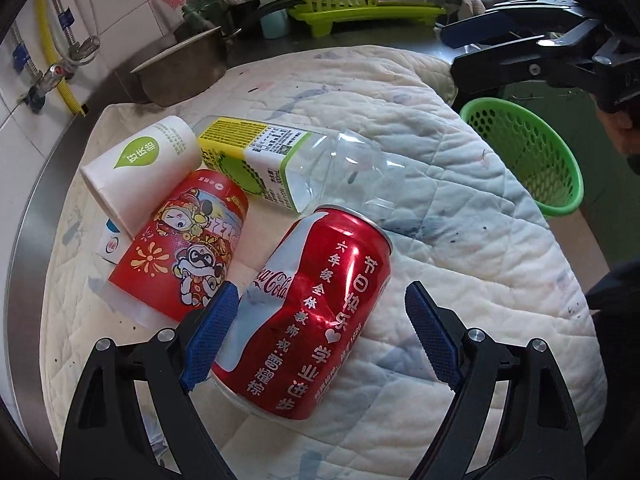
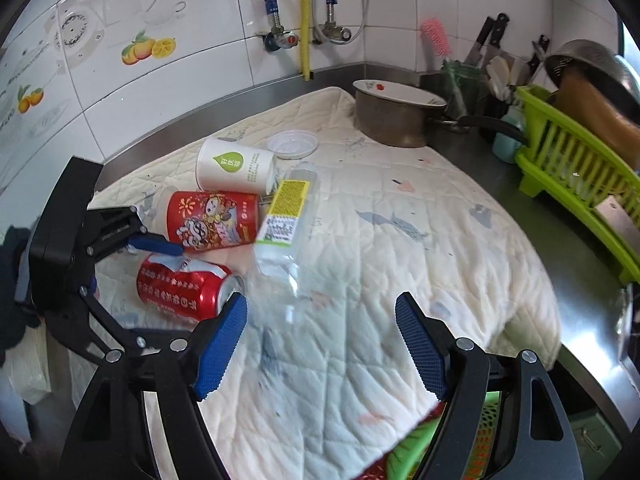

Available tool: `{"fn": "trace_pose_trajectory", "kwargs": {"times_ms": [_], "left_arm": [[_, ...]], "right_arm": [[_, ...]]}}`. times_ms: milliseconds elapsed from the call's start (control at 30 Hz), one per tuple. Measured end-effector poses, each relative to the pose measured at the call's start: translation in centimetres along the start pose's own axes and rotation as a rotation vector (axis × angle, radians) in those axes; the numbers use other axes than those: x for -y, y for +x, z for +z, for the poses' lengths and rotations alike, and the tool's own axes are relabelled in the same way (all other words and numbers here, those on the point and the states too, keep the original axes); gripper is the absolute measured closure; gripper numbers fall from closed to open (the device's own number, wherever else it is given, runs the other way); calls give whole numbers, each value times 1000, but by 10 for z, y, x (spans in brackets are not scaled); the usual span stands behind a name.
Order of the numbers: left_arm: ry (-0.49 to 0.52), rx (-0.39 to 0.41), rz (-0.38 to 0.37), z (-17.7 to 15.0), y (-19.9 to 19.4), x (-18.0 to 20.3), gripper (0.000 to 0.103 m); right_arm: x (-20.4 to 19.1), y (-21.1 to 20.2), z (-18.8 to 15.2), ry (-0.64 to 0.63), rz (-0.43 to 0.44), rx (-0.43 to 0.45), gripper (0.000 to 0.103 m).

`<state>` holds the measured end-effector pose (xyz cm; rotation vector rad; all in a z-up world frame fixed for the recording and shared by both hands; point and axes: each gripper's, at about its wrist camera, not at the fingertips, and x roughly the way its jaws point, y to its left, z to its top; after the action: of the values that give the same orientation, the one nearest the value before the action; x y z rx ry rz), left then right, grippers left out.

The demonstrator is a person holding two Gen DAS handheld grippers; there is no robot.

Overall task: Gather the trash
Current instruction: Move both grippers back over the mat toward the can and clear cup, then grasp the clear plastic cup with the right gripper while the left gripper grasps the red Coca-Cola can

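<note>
Left tongs (image 1: 320,336) wide apart, blue ribbed pads astride a dented red cola can (image 1: 312,308) lying lower centre; left pad touching or nearly so, right pad clear. Right tongs (image 2: 322,344) also apart w/ nothing between, over the quilted cream cloth (image 2: 360,240). Beyond the can: red cartoon-print cup (image 1: 188,252), white paper cup (image 1: 148,168), clear plastic bottle (image 1: 288,160); green mesh basket (image 1: 528,156) at right edge, steel surface (image 2: 500,168) and white tiled wall (image 2: 180,20) behind.

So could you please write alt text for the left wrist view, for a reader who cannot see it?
The left tool stands open around a dented red Coca-Cola can lying on a white quilted cloth. Behind the can lie a red cartoon paper cup, a white paper cup and a clear plastic bottle; a green mesh basket sits right.
</note>
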<state>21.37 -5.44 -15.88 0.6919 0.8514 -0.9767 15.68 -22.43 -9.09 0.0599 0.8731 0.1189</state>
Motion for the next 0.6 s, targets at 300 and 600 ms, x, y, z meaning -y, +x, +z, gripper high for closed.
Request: {"fn": "trace_pose_trajectory", "kwargs": {"times_ms": [300, 600], "left_arm": [[5, 3, 2, -8, -1, -6, 21], [-10, 12, -1, -13, -3, -9, 21]], "right_arm": [[-15, 48, 8, 1, 56, -90, 29], [-20, 86, -1, 1, 86, -166, 37]]}}
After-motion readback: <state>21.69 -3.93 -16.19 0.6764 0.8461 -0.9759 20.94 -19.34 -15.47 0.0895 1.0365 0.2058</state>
